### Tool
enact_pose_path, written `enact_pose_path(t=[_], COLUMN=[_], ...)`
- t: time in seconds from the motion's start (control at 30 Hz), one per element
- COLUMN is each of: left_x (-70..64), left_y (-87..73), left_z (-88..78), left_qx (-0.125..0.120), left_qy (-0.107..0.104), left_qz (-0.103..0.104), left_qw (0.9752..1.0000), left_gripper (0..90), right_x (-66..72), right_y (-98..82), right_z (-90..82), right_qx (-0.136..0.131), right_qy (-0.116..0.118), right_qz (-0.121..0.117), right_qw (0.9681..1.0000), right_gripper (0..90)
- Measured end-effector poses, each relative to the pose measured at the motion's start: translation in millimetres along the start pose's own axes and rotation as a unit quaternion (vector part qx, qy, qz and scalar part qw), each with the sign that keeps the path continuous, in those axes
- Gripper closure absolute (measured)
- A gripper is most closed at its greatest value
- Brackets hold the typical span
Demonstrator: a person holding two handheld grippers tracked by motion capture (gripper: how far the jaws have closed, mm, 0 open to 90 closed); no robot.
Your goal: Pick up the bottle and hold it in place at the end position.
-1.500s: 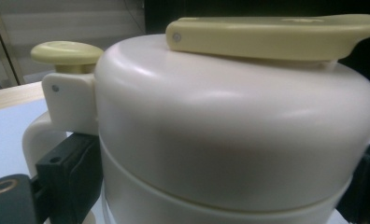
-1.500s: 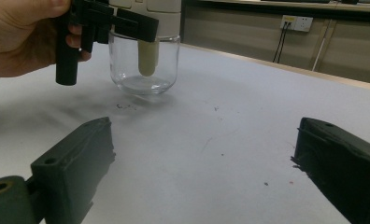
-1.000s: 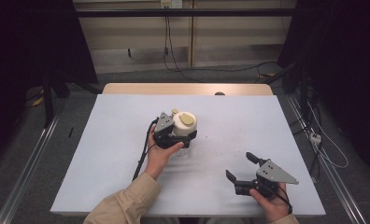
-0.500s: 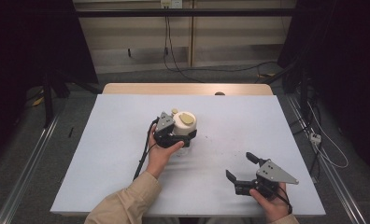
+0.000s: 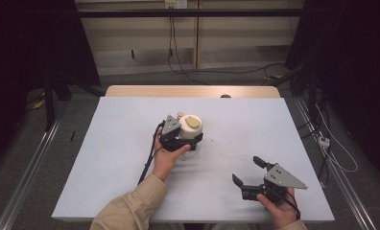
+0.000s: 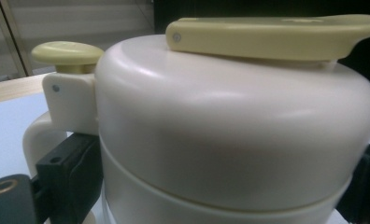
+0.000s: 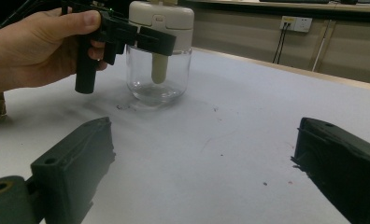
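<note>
A clear glass jar (image 7: 160,79) with a cream lid (image 5: 190,125) stands near the middle of the grey table (image 5: 121,143). The lid carries a yellow-green flap (image 6: 272,30) and a small knob (image 6: 67,52). My left gripper (image 5: 187,139) is shut on the lid, one black jaw on each side of it, as the left gripper view (image 6: 216,196) and the right gripper view (image 7: 127,35) both show. A cream tube hangs inside the glass. My right gripper (image 5: 247,170) rests open near the front right of the table, nothing between its jaws (image 7: 206,172).
Small dark specks and scuffs mark the tabletop (image 7: 220,116) between the jar and the right gripper. A wooden strip (image 5: 193,91) edges the far side. Cables (image 5: 322,139) and metal rails lie on the floor around the table.
</note>
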State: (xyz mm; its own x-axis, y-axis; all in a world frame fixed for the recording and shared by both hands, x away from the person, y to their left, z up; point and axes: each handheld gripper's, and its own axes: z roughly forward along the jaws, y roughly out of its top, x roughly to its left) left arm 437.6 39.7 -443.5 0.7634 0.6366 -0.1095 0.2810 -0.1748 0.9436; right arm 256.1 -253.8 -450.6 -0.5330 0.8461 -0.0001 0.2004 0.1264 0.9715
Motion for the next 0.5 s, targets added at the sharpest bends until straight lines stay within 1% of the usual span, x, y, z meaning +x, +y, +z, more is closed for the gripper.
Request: enact_pose_path(t=[0.07,0.1,0.13,0.17,0.23,0.3,0.4,0.5], left_x=[-0.5,-0.8,-1.0,-0.7,-1.8,-2.3,-1.5,0.0], left_y=[3.3,5.2,6.6,7.7,7.8,7.0,5.6,4.4], left_z=[1.6,2.3,3.0,3.7,5.2,6.7,8.6,10.0], left_qx=[0.002,0.0,-0.002,-0.004,-0.008,-0.005,-0.002,-0.004], left_qy=[0.0,0.001,-0.002,-0.003,-0.001,-0.002,0.003,0.006], left_qz=[0.005,0.005,0.0,0.001,-0.002,-0.005,0.0,-0.001], left_qw=[1.0,1.0,1.0,1.0,1.0,1.0,1.0,1.0], left_gripper=[6.5,6.5,6.5,6.4,6.4,6.4,6.5,6.4], right_x=[-0.1,-0.1,-0.1,-0.1,-0.1,-0.2,-0.1,0.0], right_y=[0.0,0.0,0.0,0.1,0.0,0.0,0.0,0.1], right_z=[-0.1,-0.1,-0.2,-0.2,-0.4,-0.7,-0.7,-0.5], right_qx=[0.0,0.0,-0.001,-0.001,-0.001,-0.001,-0.001,-0.001], right_qy=[0.0,0.0,0.0,0.0,0.0,0.001,0.001,0.001], right_qz=[0.0,0.0,0.0,0.001,0.002,0.001,0.002,0.001], right_qw=[1.0,1.0,1.0,1.0,1.0,1.0,1.0,1.0], right_gripper=[4.3,4.3,4.3,4.3,4.3,4.3,4.3,4.3])
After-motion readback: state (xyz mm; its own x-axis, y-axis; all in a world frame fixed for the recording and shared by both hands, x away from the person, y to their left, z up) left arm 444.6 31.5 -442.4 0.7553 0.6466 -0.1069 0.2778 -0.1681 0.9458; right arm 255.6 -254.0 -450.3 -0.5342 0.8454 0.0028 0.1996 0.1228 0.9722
